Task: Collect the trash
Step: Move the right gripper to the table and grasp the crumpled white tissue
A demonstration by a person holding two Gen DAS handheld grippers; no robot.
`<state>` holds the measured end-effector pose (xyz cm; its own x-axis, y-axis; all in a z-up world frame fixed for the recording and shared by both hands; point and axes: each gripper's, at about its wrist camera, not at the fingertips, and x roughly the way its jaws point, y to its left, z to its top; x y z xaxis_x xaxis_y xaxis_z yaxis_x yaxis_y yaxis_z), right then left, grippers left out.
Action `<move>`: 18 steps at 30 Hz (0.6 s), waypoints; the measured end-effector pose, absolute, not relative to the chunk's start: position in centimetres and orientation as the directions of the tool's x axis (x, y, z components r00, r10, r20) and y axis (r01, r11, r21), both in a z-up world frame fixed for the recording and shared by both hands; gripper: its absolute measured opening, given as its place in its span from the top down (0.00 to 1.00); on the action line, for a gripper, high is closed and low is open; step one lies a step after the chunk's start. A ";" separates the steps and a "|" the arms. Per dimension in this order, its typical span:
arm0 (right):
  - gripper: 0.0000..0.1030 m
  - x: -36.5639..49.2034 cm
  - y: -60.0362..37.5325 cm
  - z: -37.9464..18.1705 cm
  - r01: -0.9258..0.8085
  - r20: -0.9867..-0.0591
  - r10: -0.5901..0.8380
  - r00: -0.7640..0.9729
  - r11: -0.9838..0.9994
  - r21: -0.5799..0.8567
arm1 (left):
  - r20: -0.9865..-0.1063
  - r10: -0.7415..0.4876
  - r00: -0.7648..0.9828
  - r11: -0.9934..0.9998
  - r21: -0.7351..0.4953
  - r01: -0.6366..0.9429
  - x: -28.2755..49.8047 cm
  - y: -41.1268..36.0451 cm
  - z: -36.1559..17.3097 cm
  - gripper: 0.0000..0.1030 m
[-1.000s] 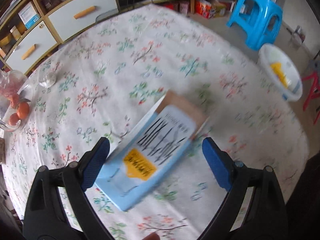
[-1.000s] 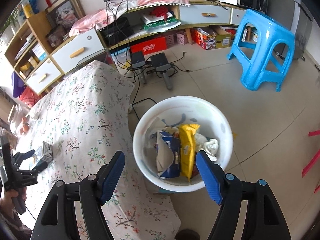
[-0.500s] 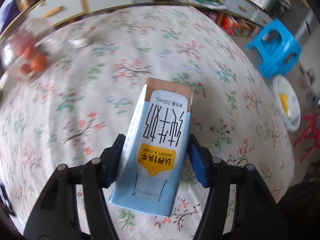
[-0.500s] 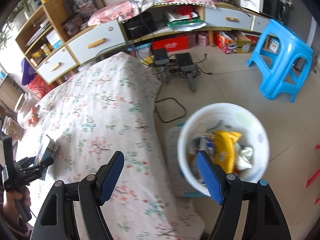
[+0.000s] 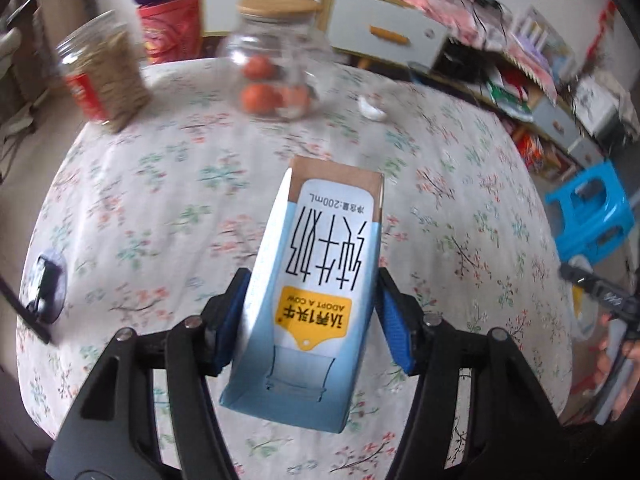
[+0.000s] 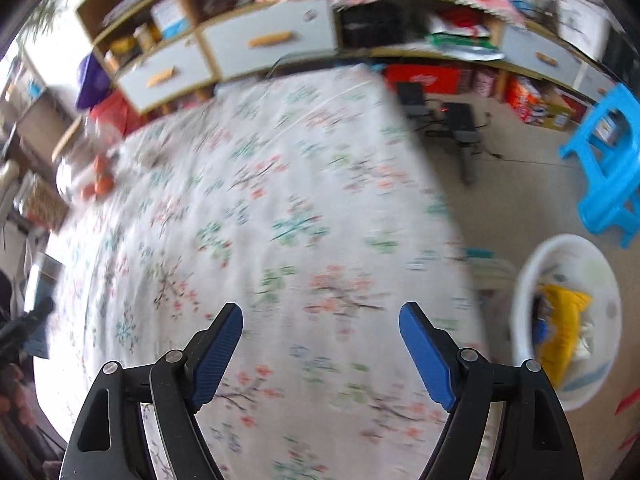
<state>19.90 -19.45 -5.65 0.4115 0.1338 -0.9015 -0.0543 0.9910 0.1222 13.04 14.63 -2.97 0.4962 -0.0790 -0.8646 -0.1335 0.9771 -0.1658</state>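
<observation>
Left claw (image 5: 311, 312) clamps milk carton (image 5: 316, 280) (200 mL, blue/white) above floral bench (image 5: 160, 200); right claw (image 6: 320, 350) spread wide, w/ nothing between pads.

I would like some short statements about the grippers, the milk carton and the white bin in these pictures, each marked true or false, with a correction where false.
1. The left gripper is shut on the light blue milk carton. True.
2. The right gripper holds a yellow wrapper. False: it is open and holds nothing.
3. The round white plastic bin stands on the flowered tablecloth. False: it stands on the floor beside the table.
4. The bin already contains a yellow wrapper. True.
5. The clear glass jar with a wooden lid is empty. False: round orange things, perhaps fruit, lie inside.
</observation>
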 end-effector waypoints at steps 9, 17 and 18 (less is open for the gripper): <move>0.20 25.2 -8.5 -7.2 -0.162 -0.884 0.207 0.420 0.975 0.151 | -0.830 -0.040 0.556 0.960 -0.186 -0.209 12.2 19.8 -1.8 0.40; 0.22 30.5 -2.2 -10.1 -0.134 -0.879 0.173 0.444 0.983 0.126 | -0.823 -0.039 0.566 0.943 -0.217 -0.251 12.8 22.2 -1.6 0.40; 0.22 30.9 -1.6 -10.2 -0.146 -0.872 0.188 0.452 0.980 0.136 | -0.824 -0.039 0.565 0.943 -0.218 -0.253 12.9 22.4 -1.6 0.40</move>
